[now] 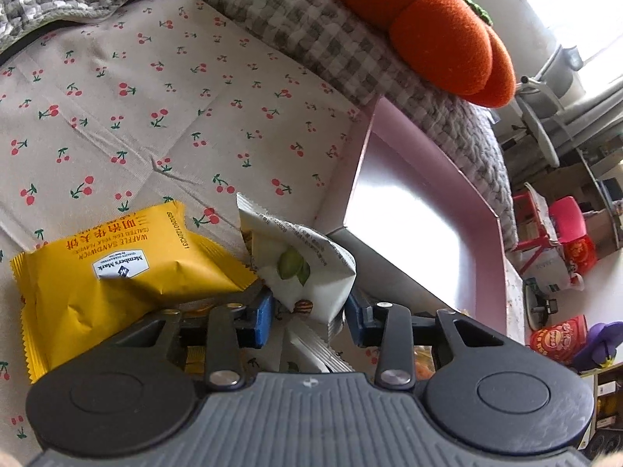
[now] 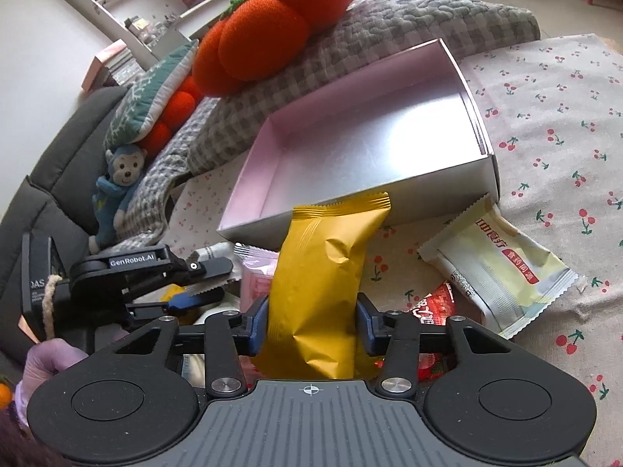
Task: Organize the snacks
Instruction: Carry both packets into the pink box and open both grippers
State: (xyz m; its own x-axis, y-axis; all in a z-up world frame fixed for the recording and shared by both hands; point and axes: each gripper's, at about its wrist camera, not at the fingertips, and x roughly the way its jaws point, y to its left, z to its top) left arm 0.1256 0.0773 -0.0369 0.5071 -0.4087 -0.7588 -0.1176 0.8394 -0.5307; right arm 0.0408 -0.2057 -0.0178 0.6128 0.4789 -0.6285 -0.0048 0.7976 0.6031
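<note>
My right tongs (image 2: 312, 321) are clamped on a yellow packet (image 2: 323, 292), which stands on end between the blue pads with its crimped top leaning toward the box (image 2: 370, 148) — held that way, I judge, so it can go over the low near wall. My left tongs (image 1: 309, 311) have a white packet (image 1: 307, 272) between them; the pads look to be on its crumpled lower end, though I cannot tell for certain that both press it. Beside it a second yellow packet (image 1: 128, 272) lies flat on the cherry-print cloth (image 1: 155, 97). Just past my right tongs a pale packet (image 2: 502, 260) and a red one (image 2: 436, 307) wait on the cloth. Beyond, the box sits open and bare, tilted against the checked blanket (image 2: 311, 62) — its mouth facing me. An orange cushion (image 2: 280, 19) tops the blanket.
</note>
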